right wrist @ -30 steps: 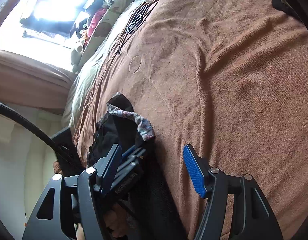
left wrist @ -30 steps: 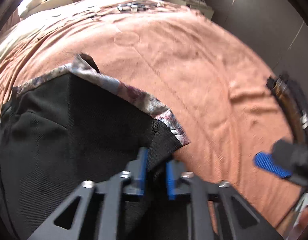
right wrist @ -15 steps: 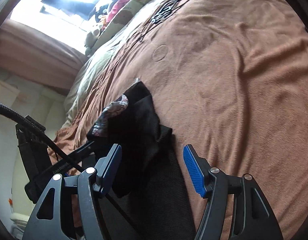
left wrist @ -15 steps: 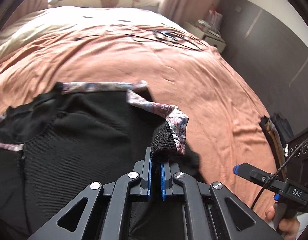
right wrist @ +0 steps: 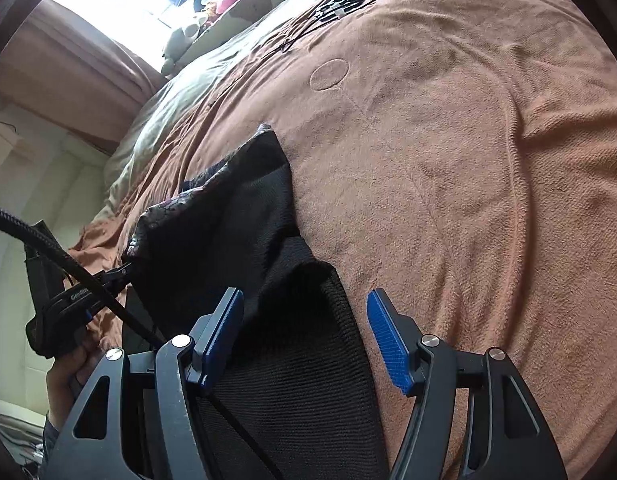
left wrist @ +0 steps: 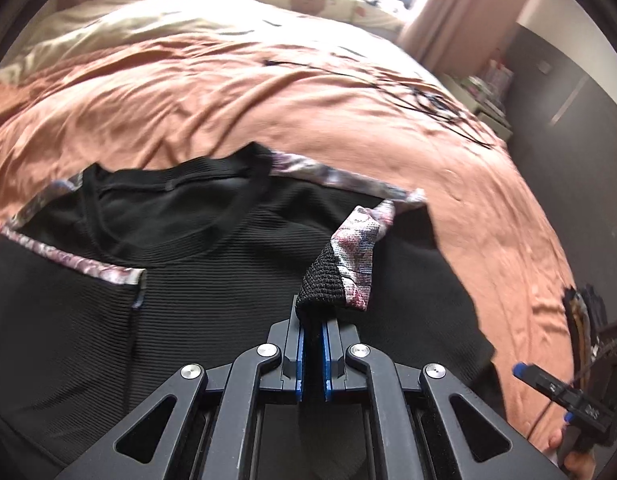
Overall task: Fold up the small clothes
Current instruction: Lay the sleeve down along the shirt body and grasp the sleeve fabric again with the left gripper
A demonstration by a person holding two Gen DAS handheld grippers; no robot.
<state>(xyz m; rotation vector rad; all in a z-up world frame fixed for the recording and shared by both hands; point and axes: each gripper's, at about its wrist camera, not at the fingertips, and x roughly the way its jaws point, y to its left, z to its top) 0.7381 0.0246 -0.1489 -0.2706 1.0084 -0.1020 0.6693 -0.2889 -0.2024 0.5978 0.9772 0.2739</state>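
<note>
Two grippers worked over the bed: the left gripper [left wrist: 312, 344] had its blue pads pressed together on a sleeve end [left wrist: 340, 276] of the black knit top [left wrist: 196, 280], lifting that patterned cuff above the garment's chest. The top lay spread on the orange-brown blanket [left wrist: 268, 108], near its lower edge. The right gripper [right wrist: 306, 340] hovered wide apart over the garment's right edge, gripping nothing.

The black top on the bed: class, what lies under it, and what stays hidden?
Under the black top lies the orange blanket, showing all around its edges. The part beneath the top is covered. The left tongs pinch its patterned sleeve end above the body.
</note>
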